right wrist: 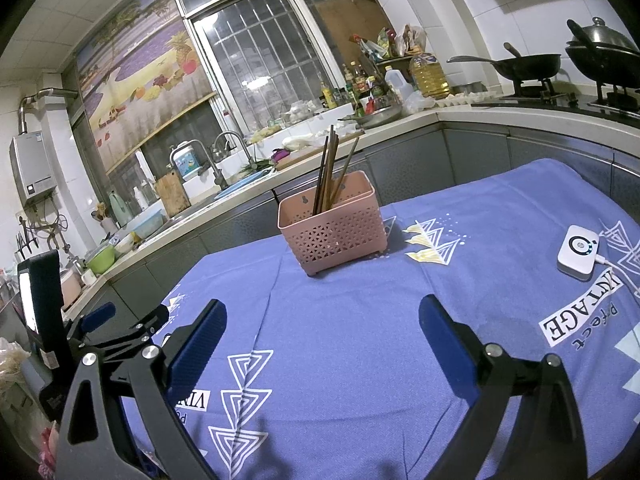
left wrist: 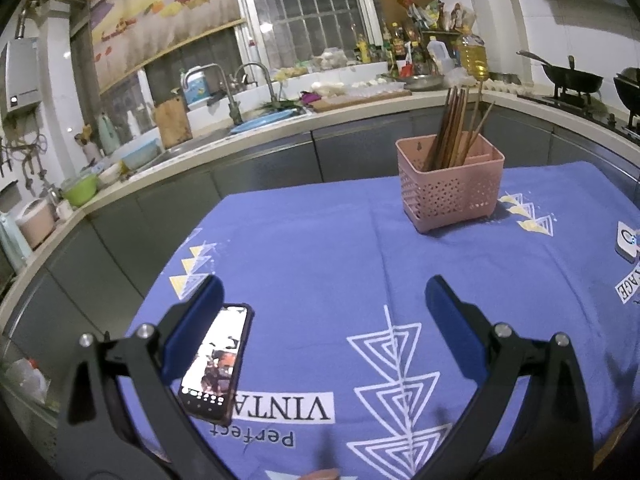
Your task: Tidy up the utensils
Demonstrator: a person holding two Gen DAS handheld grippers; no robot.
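A pink perforated plastic utensil basket [left wrist: 450, 184] stands upright on the far part of a table covered by a blue-violet cloth printed with white triangles and lettering [left wrist: 320, 264]. A bundle of long brown wooden chopsticks [left wrist: 452, 132] stands in one compartment of the basket, leaning against the rim and rising well above it; the other compartment looks bare from these views.

The left gripper [left wrist: 324, 300] hovers over the near part of the cloth with its blue-padded fingers [left wrist: 200, 320] spread wide and nothing between them. A black smartphone with a lit screen [left wrist: 218, 364] lies flat on the cloth just beside the left finger, partly covered by it. In the right wrist view the left gripper also shows at the left edge, carrying a lit phone-like screen on its mount.

The right gripper [right wrist: 320, 320] is likewise held over the near cloth, well apart from the basket, its jaws spread and empty. To its right a small white rounded device with a round blue-ringed button [right wrist: 578, 252] rests on the cloth with a white cable running from it.

Behind the table runs a grey kitchen counter [right wrist: 460, 114] with a sink, bottles and a black wok [right wrist: 520, 66] on the stove.
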